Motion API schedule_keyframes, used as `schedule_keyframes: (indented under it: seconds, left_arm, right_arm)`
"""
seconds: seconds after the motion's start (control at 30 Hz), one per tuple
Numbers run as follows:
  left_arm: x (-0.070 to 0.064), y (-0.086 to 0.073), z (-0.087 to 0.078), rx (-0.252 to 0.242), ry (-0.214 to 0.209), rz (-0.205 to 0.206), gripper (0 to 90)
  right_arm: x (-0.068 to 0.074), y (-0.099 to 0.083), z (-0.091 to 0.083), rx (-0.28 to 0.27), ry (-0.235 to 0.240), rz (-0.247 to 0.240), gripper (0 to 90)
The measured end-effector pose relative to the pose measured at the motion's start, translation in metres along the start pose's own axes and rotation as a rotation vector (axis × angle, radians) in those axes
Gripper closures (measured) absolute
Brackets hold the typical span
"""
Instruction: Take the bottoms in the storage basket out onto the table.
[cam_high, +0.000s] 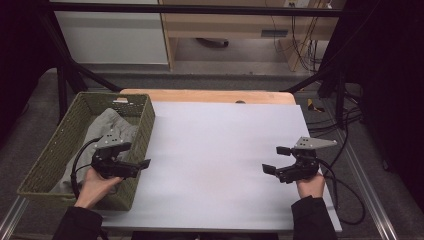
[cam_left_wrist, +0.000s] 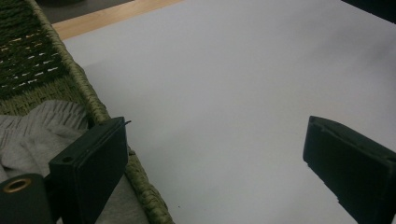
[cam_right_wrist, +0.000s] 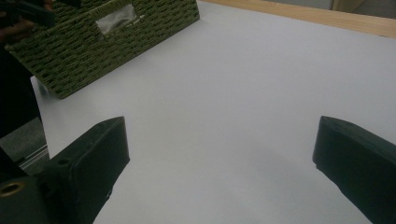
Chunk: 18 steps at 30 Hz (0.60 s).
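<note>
The grey garment (cam_high: 102, 131) is seen in the basket (cam_high: 145, 117) at the bench's left edge, directly beneath the spread, empty left tool (cam_high: 134, 156); the right tool (cam_high: 276, 159) is spread too.

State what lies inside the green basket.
A grey cloth lies crumpled inside the basket. Whatever is beneath the cloth is hidden, and the left gripper covers part of it.

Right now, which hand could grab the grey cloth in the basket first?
Probably the left. The left tool hangs open over the basket rim, right beside the grey cloth. The right tool, also open, is across the white sheet, far from the basket.
</note>
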<state>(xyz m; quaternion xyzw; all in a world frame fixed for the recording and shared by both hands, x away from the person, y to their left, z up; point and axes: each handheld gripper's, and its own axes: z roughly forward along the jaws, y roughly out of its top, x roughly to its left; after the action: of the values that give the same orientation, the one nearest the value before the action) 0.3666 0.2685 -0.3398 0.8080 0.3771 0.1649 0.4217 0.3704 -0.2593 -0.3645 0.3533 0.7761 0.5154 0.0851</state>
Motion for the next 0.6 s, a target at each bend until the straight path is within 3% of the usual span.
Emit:
schedule_keyframes:
  seconds: [0.6]
  left_arm:
    - [0.0009,0.0043,-0.0065,0.009,0.016,-0.003,6.9]
  right_arm:
    - [-0.0004,0.0000,0.0000,0.006,0.000,-0.007,4.2]
